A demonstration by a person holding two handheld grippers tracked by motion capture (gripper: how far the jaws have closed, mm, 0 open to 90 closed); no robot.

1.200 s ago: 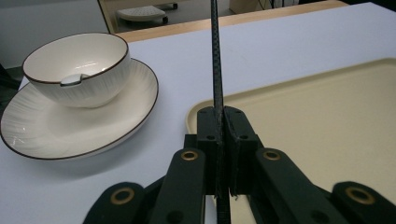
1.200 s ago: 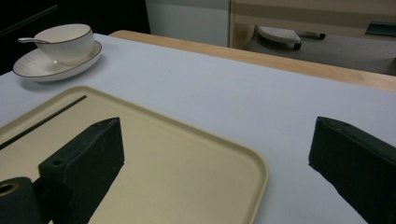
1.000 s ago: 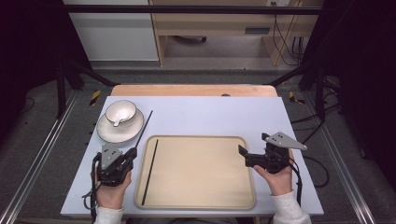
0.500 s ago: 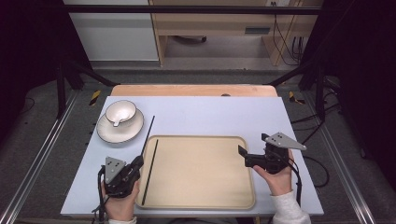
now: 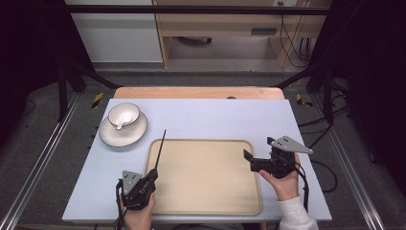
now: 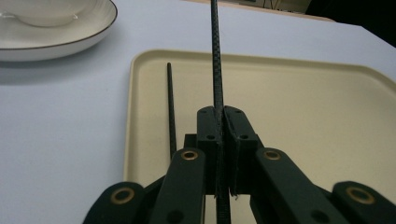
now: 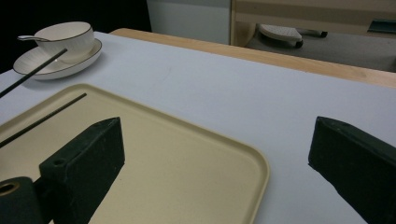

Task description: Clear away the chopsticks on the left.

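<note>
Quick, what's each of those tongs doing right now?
Left tongs: shut on a black chopstick.
Right tongs: open, holding nothing.

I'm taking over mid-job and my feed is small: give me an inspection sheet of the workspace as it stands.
Surface: pale blue table top, wooden strip along its far edge.
Job's things: beige tray; one black chopstick lies in the tray by its left rim; a second chopstick is clamped in the left gripper, pointing away over that rim.
Clutter: white bowl with a spoon on a plate, far left.
Grippers: left gripper shut on the second chopstick; right gripper open, nothing between its jaws, at the tray's right edge.
Cables: one trails from each gripper; more lie on the floor at right.
Surroundings: dark frame, wooden furniture beyond.
</note>
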